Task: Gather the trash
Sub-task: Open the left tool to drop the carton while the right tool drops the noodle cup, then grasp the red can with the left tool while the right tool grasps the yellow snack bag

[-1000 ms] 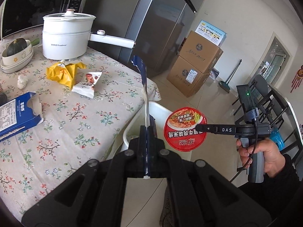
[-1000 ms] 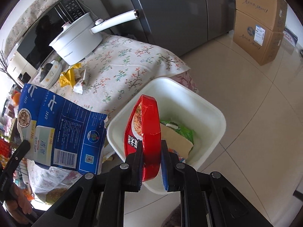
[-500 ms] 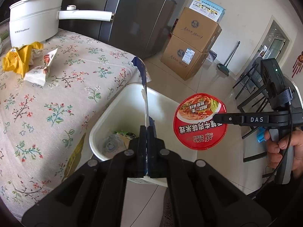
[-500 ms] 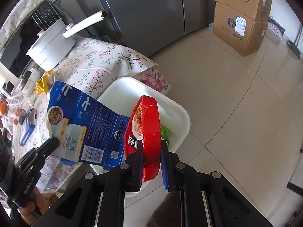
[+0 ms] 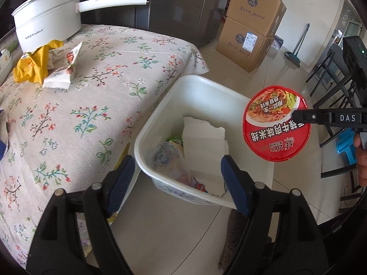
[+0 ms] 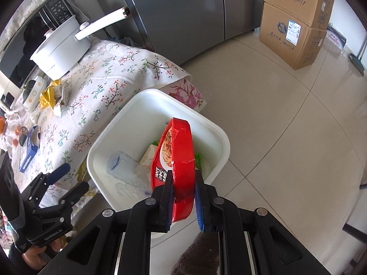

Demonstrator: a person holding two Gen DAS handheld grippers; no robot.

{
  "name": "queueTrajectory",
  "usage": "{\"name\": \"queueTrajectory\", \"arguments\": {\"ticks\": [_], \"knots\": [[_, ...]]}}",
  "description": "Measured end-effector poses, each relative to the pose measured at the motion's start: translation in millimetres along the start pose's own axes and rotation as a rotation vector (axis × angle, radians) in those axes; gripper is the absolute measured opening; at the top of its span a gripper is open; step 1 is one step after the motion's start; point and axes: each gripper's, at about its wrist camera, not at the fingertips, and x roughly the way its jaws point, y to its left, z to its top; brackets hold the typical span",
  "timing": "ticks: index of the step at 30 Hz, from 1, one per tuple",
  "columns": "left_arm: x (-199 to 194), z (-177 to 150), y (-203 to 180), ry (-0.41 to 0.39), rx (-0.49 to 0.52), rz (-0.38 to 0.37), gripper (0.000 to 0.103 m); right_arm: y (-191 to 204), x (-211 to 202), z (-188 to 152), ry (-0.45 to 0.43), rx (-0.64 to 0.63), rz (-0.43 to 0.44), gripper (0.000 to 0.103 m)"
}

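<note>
A white trash bin [image 5: 206, 84] stands on the floor beside the table; it also shows in the right wrist view [image 6: 158, 96]. My left gripper [image 5: 176, 176] is open and empty above its near rim. The flattened carton [image 5: 201, 146] lies inside the bin with a clear plastic bottle [image 6: 123, 167]. My right gripper [image 6: 183, 194] holds a red noodle cup lid [image 6: 179, 160] over the bin; the lid also shows in the left wrist view [image 5: 275, 126]. A yellow wrapper [image 5: 32, 66] and a white snack packet [image 5: 64, 73] lie on the table.
A floral-cloth table [image 5: 80, 114] carries a white electric pot [image 5: 48, 16]. A blue box [image 6: 27, 153] lies at the table's far end. Cardboard boxes [image 5: 250, 27] are stacked by the fridge [image 6: 179, 6]. Dark chairs [image 5: 332, 73] stand on the right.
My left gripper opened and let go of the blue carton, which dropped into the bin. The right gripper brought the red lid lower over the bin.
</note>
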Motion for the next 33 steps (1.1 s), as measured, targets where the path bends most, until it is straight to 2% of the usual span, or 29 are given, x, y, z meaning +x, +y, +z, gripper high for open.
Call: {"name": "queueTrajectory", "arguments": {"ticks": [7,14,15,16,17,18,33], "knots": [[-27.8,-8.1,33.3,0.0,-0.053,0.1,0.088,18.5,10.7,3.4,0.02,-0.031,-0.017,0.017],[-60.2,-15.4,60.0,-0.025,-0.063,0.184,0.102,41.6,26.4,10.9,0.029,-0.066,-0.068,0.017],[-63.5,-16.2,63.7,-0.024,-0.066,0.194,0.102,44.4,27.8,12.5,0.029,-0.066,-0.082,0.021],[-67.3,-17.8,67.7,-0.025,-0.071,0.199,0.102,47.2,29.5,14.0,0.035,-0.064,-0.091,0.035],[-70.4,-18.9,71.2,-0.027,-0.076,0.204,0.102,49.4,29.6,15.0,0.038,-0.055,-0.093,0.045],[-73.9,-20.4,75.4,-0.031,-0.082,0.208,0.102,51.5,28.0,15.6,0.029,-0.043,-0.086,0.06],[-124.6,-33.5,140.3,-0.077,-0.167,0.307,0.102,135.9,13.3,28.7,-0.024,-0.127,-0.012,0.068]]}}
